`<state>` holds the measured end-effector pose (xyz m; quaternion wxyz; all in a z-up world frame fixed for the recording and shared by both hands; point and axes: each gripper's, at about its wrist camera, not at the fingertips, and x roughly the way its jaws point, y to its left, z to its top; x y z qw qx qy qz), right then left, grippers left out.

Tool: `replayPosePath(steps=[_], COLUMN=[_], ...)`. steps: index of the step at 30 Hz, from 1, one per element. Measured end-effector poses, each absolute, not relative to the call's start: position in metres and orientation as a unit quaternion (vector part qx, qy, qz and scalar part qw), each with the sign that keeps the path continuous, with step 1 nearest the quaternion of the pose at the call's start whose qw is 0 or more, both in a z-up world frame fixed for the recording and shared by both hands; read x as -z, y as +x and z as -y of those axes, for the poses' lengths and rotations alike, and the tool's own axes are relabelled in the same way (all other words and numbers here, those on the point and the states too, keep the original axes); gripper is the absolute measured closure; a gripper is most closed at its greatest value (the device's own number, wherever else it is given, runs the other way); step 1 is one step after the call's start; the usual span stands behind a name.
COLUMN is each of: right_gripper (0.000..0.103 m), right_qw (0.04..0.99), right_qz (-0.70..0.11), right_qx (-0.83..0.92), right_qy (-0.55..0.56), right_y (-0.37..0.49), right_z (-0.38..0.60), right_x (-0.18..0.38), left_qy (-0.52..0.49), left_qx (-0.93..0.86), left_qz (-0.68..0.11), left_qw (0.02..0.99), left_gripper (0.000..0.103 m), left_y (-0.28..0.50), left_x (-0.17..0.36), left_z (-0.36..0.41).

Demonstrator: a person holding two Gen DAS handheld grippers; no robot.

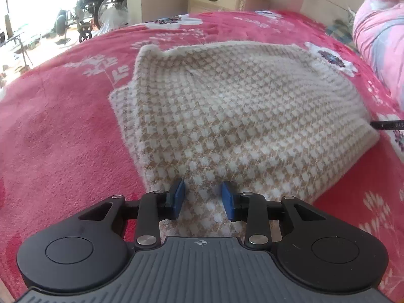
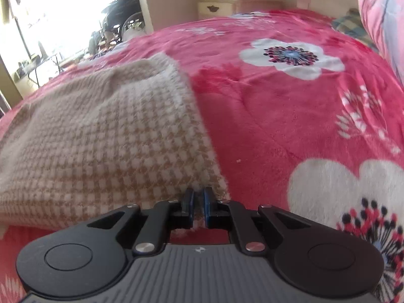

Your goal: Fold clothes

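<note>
Lying on a pink floral fleece blanket (image 1: pixel 63 139), the cream-and-tan checked knit garment (image 1: pixel 227 116) looks partly folded. Left gripper (image 1: pixel 202 199) gapes over its near edge; right gripper (image 2: pixel 198 203) pinches its corner, likely for another fold.

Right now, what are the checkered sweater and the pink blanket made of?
The checkered sweater looks like fuzzy knitted wool or acrylic: raised beige and white squares, hairy edges. The pink blanket looks like plush fleece, probably polyester: short soft pile with a slight sheen and printed flowers.
</note>
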<state>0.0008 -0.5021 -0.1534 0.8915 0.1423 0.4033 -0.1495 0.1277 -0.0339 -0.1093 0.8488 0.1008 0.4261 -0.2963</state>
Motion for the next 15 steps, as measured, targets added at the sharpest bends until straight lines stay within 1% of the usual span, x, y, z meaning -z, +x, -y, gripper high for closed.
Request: replayPosePath(steps=[15], right_gripper=[0.095], right_qw=[0.894], right_qz=[-0.398], right_qx=[0.149], right_qy=[0.14], right_y=[-0.007], right_z=[0.5], right_x=[0.154], left_qy=[0.114], left_qx=[0.282], left_qz=[-0.413], left_qw=[0.859], left_gripper=[0.069], left_y=[0.117], left_x=[0.107], left_z=[0.035])
